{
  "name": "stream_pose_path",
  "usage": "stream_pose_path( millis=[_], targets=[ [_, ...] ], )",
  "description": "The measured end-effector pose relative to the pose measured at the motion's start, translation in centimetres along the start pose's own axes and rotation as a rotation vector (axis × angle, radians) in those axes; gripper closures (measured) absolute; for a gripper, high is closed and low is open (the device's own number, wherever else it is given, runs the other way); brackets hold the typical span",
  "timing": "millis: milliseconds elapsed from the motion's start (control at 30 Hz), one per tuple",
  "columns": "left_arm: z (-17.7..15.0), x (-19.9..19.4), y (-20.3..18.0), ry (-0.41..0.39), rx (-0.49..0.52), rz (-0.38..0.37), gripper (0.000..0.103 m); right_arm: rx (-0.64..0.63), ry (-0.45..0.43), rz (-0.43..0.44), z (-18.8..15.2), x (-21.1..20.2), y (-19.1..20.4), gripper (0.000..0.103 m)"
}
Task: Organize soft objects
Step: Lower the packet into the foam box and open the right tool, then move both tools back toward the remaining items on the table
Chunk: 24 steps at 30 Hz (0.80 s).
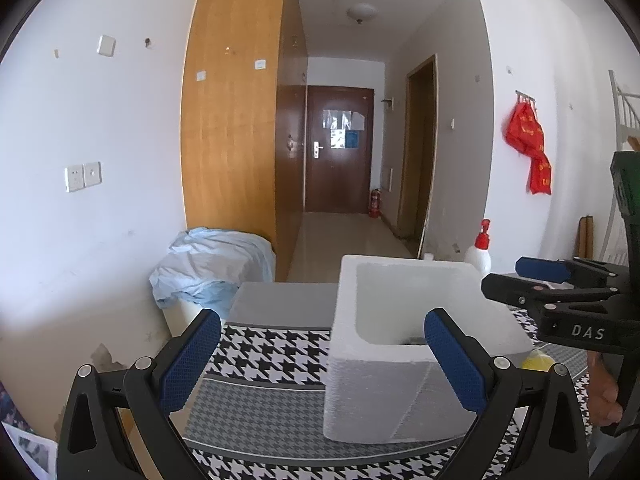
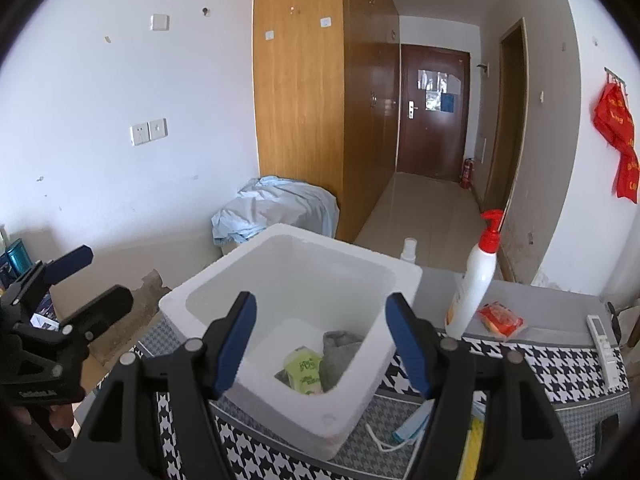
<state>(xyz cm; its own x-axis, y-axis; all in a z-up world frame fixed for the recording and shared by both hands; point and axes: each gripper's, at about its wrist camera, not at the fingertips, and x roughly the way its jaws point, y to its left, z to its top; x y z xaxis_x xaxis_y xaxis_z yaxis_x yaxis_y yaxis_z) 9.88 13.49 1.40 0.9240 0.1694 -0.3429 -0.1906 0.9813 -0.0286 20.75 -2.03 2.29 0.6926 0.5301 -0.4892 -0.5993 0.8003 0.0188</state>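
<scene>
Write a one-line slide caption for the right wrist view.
Right gripper, fingers open, above a white foam box holding a green packet and grey cloth.

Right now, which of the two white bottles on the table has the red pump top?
The tall white bottle standing just right of the foam box. The other, a small spray bottle behind the box's far corner, is shorter, with a plain white cap.

Only one marking could be read.
On the black body of my right gripper [image 1: 544, 280], seen from my left wrist camera, white letters spelled "DAS". The yellow characters on the red cloth [image 1: 528, 140] hanging on the wall, the print on the green packet [image 2: 304, 368] in the foam box [image 2: 340, 424], and the papers on the door [image 1: 340, 128] were too small or blurred for me to read.
</scene>
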Motion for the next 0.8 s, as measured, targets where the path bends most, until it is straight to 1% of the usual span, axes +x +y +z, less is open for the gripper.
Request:
stream_pose_path(
  millis=[67,167,333,500,633,800],
  targets=[
    [0.0,-0.3,-0.3,0.0,-0.001,-0.004,0.001,0.004,-0.014,0.003,-0.1,-0.9,-0.2,0.031],
    [0.1,-1.0,-1.0,-0.008,0.003,-0.02,0.001,0.012,-0.036,0.003,-0.4,-2.2,-0.5,0.017],
    [0.1,-2.1,-2.1,-0.016,0.012,-0.036,0.001,0.035,-0.062,0.005,-0.9,-3.6,-1.1,0.011],
    [0.2,-2.6,-3.3,-0.019,0.023,-0.05,0.001,0.047,-0.089,0.006,-1.3,-5.1,-1.8,0.009],
    [0.2,-3.0,-4.5,-0.023,0.043,-0.064,0.001,0.064,-0.101,-0.007,-1.6,-5.9,-2.5,0.009],
    [0.0,-3.3,-5.4,-0.022,0.043,-0.076,0.001,0.072,-0.115,-0.027,-2.1,-6.9,-3.2,0.009]
  ],
)
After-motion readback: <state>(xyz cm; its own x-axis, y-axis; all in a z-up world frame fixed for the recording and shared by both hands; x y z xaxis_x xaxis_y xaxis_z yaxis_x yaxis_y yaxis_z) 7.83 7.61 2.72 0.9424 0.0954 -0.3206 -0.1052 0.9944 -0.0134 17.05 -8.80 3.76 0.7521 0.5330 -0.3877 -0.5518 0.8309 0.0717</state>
